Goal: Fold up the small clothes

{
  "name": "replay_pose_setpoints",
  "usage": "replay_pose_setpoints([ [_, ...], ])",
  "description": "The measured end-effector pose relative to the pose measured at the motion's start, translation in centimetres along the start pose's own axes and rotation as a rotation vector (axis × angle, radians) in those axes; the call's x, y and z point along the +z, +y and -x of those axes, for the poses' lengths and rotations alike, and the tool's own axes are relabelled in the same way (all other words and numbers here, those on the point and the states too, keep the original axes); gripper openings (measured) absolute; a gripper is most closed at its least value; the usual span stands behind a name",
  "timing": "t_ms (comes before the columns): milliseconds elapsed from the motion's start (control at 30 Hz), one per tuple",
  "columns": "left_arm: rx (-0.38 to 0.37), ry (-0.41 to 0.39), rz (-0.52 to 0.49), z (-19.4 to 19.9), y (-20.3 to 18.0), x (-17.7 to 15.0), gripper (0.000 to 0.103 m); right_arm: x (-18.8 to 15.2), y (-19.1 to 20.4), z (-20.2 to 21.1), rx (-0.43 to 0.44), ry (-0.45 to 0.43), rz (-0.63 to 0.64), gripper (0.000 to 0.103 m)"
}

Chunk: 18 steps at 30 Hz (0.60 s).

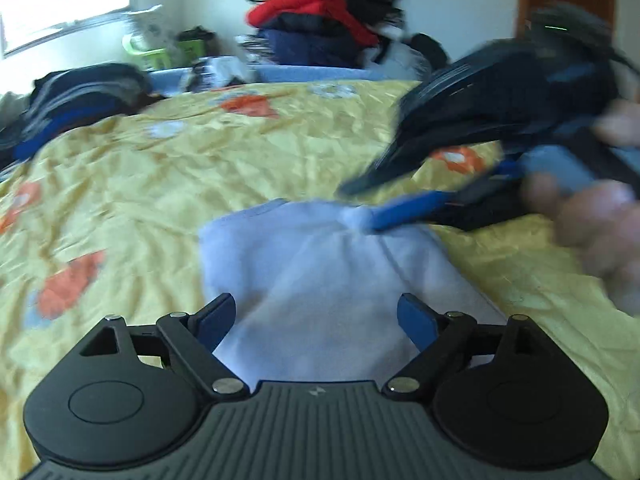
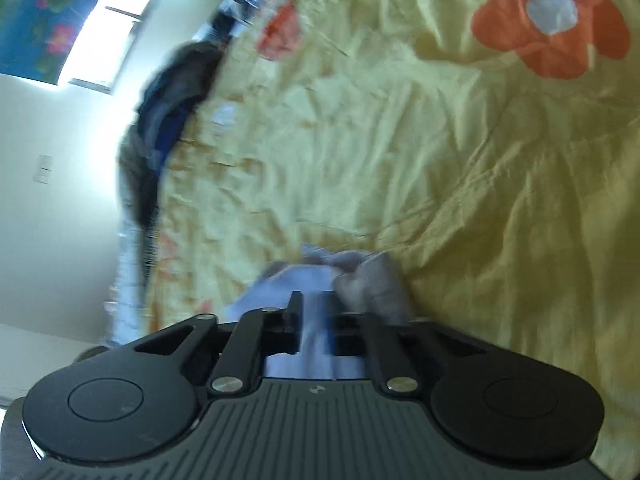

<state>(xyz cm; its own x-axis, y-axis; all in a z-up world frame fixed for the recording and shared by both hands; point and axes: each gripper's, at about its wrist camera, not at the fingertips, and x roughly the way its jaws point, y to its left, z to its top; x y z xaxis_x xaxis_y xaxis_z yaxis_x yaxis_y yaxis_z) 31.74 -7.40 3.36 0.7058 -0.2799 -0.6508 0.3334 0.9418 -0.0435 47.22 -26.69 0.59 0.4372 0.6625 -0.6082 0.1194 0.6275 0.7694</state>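
On the yellow flowered bedspread [image 1: 168,168] the pale blue garment [image 1: 320,280] is lying half-folded; the left tongs [image 1: 316,320] are hovering wide and empty, the right tongs [image 1: 360,220] are pinching its far edge, seemingly needing to carry it over.

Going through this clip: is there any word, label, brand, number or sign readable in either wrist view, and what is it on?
No readable text in either view.
A small pale emblem sits on each tool's ribbed grey body, left tool and right tool: a logo mark only, no letters.
The yellow flowered bedspread, the pale blue garment and the clothes pile by the wall show no legible print; that area is blurred.
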Motion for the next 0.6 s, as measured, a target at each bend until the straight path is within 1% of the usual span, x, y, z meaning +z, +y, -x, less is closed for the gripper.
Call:
replay_pose_setpoints([
  [33,-0.006,0.003,0.026,0.7,0.4,-0.1,0.089,-0.7,0.5,1.7,0.039,-0.021,0.019,0.06],
  [67,-0.013,0.009,0.053,1.2,0.9,-0.1,0.089,-1.5,0.7,2.9,0.073,-0.037,0.037,0.068],
  [100,-0.018,0.017,0.069,1.4,1.3,-0.1,0.089,-2.3,0.8,3.7,0.119,-0.035,0.052,0.069],
  [133,-0.016,0.032,0.071,1.3,1.4,-0.3,0.089,-3.0,0.8,4.0,0.152,-0.006,0.058,0.069],
  [167,-0.004,0.051,0.065,1.0,1.4,-0.4,0.089,-3.6,0.7,3.9,0.157,0.029,0.059,0.069],
  [233,0.004,0.074,0.066,0.6,1.2,-0.9,0.089,-4.7,0.0,3.2,0.11,0.076,0.075,0.071],
  [267,-0.001,0.071,0.08,0.6,1.1,-1.2,0.089,-5.0,-0.6,2.7,0.069,0.082,0.083,0.058],
  [333,-0.005,0.068,0.096,0.4,1.1,-1.3,0.09,-5.3,-2.3,2.7,0.093,0.061,0.043,0.048],
  [400,-0.003,0.063,0.102,0.3,1.0,-1.5,0.091,-4.8,-3.7,3.0,0.128,0.068,-0.048,0.046],
  [433,0.001,0.06,0.102,0.3,1.0,-1.5,0.091,-4.7,-3.9,3.3,0.13,0.068,-0.076,0.046],
  [467,0.005,0.06,0.1,0.3,0.9,-1.5,0.091,-4.9,-3.8,3.6,0.122,0.065,-0.08,0.047],
  [500,0.01,0.061,0.101,0.4,0.8,-1.5,0.091,-5.0,-3.5,4.0,0.112,0.063,-0.074,0.051],
  [567,0.015,0.068,0.104,0.6,0.9,-1.4,0.091,-5.5,-2.7,5.1,0.121,0.044,-0.051,0.07],
  [600,0.016,0.07,0.105,0.8,1.0,-1.5,0.091,-5.6,-2.5,5.8,0.132,0.027,-0.04,0.073],
])
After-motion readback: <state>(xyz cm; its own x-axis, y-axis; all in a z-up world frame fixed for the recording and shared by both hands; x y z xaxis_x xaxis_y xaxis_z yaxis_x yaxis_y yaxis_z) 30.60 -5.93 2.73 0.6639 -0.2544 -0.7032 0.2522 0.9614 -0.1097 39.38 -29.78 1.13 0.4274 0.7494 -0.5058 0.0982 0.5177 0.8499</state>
